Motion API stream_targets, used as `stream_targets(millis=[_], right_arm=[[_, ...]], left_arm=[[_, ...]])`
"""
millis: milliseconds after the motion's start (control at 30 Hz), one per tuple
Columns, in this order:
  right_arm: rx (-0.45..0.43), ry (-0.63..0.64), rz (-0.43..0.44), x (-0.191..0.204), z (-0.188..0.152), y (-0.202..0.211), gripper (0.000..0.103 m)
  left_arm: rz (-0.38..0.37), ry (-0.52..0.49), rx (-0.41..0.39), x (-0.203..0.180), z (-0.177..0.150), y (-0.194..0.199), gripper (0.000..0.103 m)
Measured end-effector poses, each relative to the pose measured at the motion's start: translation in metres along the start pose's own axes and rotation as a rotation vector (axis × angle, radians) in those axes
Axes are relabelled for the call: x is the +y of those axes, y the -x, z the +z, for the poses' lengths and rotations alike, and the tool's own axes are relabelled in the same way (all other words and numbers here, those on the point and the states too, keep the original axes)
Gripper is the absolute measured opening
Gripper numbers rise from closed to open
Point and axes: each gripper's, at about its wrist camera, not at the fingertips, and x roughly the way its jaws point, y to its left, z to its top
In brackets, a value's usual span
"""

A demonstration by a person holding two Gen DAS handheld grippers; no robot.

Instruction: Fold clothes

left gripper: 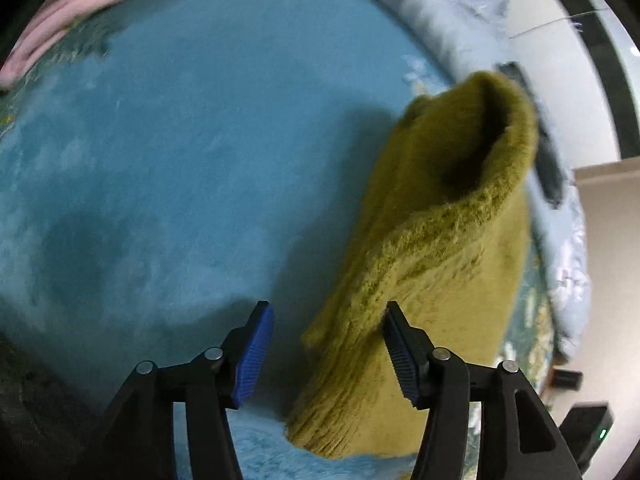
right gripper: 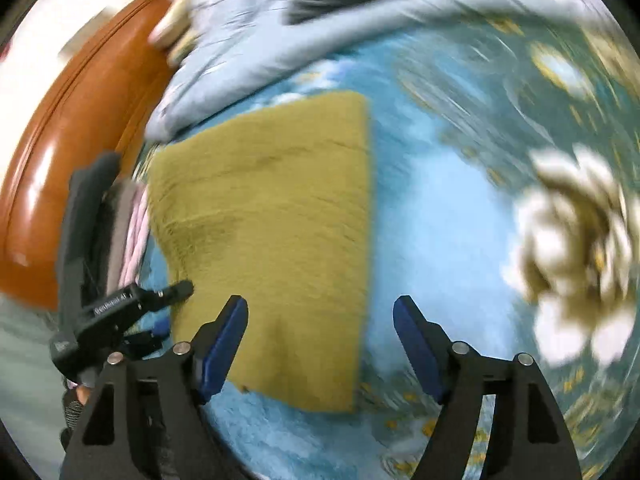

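bed (right gripper: 448, 208): blue fuzzy floral blanket, everything sits on it
quilt (right gripper: 248, 40): pale blue, bunched just past the sweater
sweater (right gripper: 272, 216): olive knit, mid-bed, looks folded to a rough rectangle already; in the left view one end (left gripper: 472, 152) stands up loose, so I'd say needs another fold
left gripper (left gripper: 326, 354): fingers wide, sweater edge between them, nothing pinched
right gripper (right gripper: 320, 344): fingers wide, empty, over the sweater's near edge

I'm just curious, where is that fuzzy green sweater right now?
The green sweater lies on the blue bedspread, ahead of the open right gripper, with the pale blue quilt behind it.
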Motion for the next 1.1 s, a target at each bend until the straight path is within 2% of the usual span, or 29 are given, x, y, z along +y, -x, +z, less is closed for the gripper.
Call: stream_targets(millis=[100,233,400,467,500,600,733,800,967,1033,1100], right_arm=[[0.006,-0.082,0.083,-0.018,-0.012,-0.006,0.077],[0.044,-0.170,0.180,-0.029,-0.021,-0.021,0.077],[0.087,-0.211,0.252,-0.026,-0.028,-0.043,0.077],[0.099,-0.233,0.285,-0.026,-0.030,-0.046,0.069],[0.106,-0.240,0.280,-0.027,-0.030,-0.046,0.050],[0.104,-0.257,0.290,-0.025,-0.028,-0.042,0.030],[0.091,-0.234,0.334,-0.025,-0.005,-0.022,0.028],[0.071,-0.194,0.315,-0.027,0.019,-0.009,0.028],[-0.021,-0.093,0.155,-0.048,0.111,0.030,0.028],[-0.015,-0.103,0.111,-0.058,0.133,0.030,0.028],[0.009,-0.124,0.083,-0.069,0.140,0.023,0.028]], left_arm=[[-0.055,0.077,0.017,0.012,0.002,0.000,0.061],[-0.149,0.077,0.015,0.011,0.002,0.005,0.059],[-0.237,0.097,-0.018,0.014,0.003,0.014,0.059],[-0.265,0.123,-0.024,0.018,0.004,0.016,0.059],[-0.278,0.136,-0.025,0.020,0.004,0.016,0.059],[-0.310,0.153,-0.027,0.023,0.004,0.017,0.059],[-0.343,0.119,-0.023,0.016,0.004,0.019,0.059],[-0.354,0.094,-0.020,0.011,0.003,0.020,0.060],[-0.366,0.031,-0.007,-0.006,0.004,0.017,0.063],[-0.359,0.013,-0.002,-0.012,0.006,0.014,0.063],[-0.326,-0.006,-0.002,-0.018,0.007,0.010,0.063]])
